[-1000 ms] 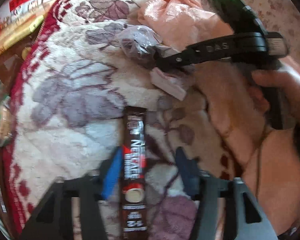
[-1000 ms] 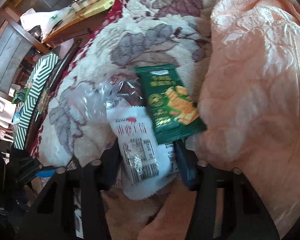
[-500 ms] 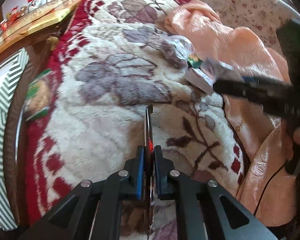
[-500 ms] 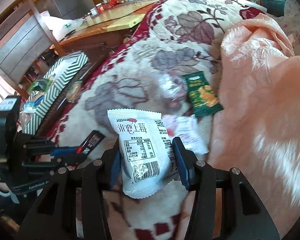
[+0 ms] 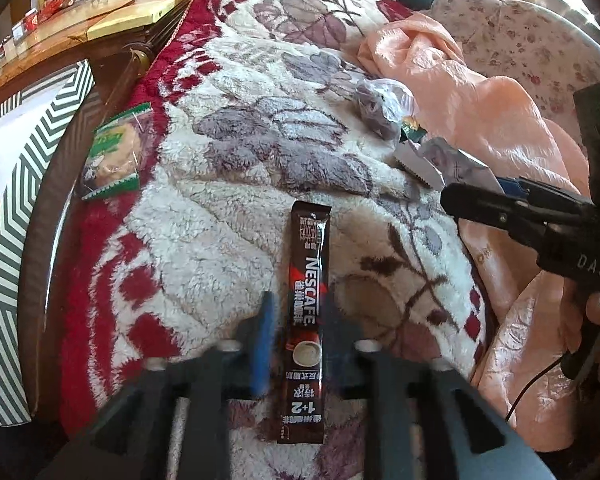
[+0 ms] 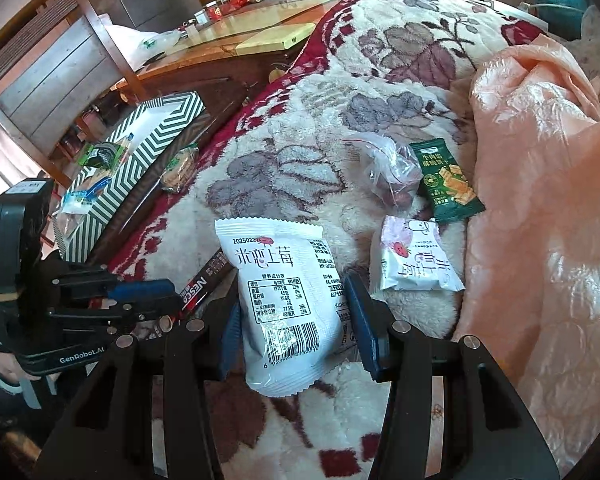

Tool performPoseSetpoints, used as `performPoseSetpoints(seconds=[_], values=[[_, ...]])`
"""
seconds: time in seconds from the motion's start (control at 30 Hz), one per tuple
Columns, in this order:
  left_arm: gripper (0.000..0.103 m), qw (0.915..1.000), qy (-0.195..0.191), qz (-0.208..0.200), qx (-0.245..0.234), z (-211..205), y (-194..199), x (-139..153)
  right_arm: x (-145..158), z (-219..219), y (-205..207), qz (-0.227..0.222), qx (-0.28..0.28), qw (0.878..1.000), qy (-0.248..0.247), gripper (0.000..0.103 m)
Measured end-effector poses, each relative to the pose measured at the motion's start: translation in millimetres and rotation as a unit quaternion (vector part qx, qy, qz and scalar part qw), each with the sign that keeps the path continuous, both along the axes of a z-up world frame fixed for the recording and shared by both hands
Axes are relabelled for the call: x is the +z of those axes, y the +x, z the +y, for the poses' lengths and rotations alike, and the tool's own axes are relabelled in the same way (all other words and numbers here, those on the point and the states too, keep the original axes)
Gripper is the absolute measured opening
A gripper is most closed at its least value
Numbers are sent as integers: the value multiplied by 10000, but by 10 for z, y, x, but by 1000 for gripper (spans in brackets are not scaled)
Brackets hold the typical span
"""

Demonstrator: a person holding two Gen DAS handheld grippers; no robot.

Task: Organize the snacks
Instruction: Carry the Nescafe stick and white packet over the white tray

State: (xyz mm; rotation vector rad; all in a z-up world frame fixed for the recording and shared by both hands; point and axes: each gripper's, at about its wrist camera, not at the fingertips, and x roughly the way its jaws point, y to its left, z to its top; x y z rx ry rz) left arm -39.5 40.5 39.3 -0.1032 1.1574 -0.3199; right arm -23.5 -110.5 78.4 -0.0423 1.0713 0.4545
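A dark brown Nescafe stick (image 5: 306,304) lies flat on the fleece blanket between the blue pads of my left gripper (image 5: 300,338), which has opened and does not touch it. My right gripper (image 6: 294,326) is shut on a white snack packet (image 6: 286,300) and holds it above the blanket. The left gripper (image 6: 150,292) shows at the left of the right wrist view with the stick (image 6: 208,280) by its fingers. A second white packet (image 6: 416,260), a green cracker packet (image 6: 446,182) and a clear bag of dark snacks (image 6: 388,172) lie on the blanket.
A green-and-white striped box (image 6: 140,160) holding snacks stands left of the bed, on a dark table (image 5: 66,160) where a green-edged biscuit pack (image 5: 112,152) lies. A peach quilt (image 6: 540,200) is heaped at the right. A wooden table (image 6: 240,36) stands behind.
My left gripper was shut on the Nescafe stick held edge-up; now its jaws have opened and the stick lies flat. My right gripper has lifted the white packet a little higher.
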Motion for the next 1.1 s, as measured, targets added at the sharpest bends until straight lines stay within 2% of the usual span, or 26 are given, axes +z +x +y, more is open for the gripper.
performPoseSetpoints(seconds=[0.03,0.07,0.13,0.2,0.27,0.3,0.37,0.47,0.63,0.87,1.1], values=[[61,10000,38,-19,26,-15,-3,-1,-2,-22,1,1,-31,10000,14,48],[70,10000,48,-36,49,-28,-2,-8,-9,-49,4,11,-72,10000,57,48],[70,10000,82,-13,43,-51,-4,-34,-32,-78,9,51,-115,9998,131,48],[70,9996,271,78,-12,-105,-6,-98,-56,-77,0,90,-122,9998,163,48],[48,9980,625,29,-66,-177,-32,-161,-80,-58,-9,116,-77,9998,171,48],[44,9965,823,-92,-109,-206,-54,-160,-80,-46,-16,113,-57,9998,168,48],[24,9973,713,-96,-114,-170,-53,-144,-62,-29,-29,87,-38,9998,187,48],[22,9990,433,14,101,1,-15,-111,15,19,-39,7,24,9998,221,48],[22,9987,381,-160,286,143,-82,16,152,195,-58,-165,206,9995,177,48],[22,9959,445,-458,635,373,-79,260,198,592,-30,-208,552,9982,59,48],[22,9890,592,-662,1181,795,-79,414,264,980,22,-278,868,9958,-13,48]])
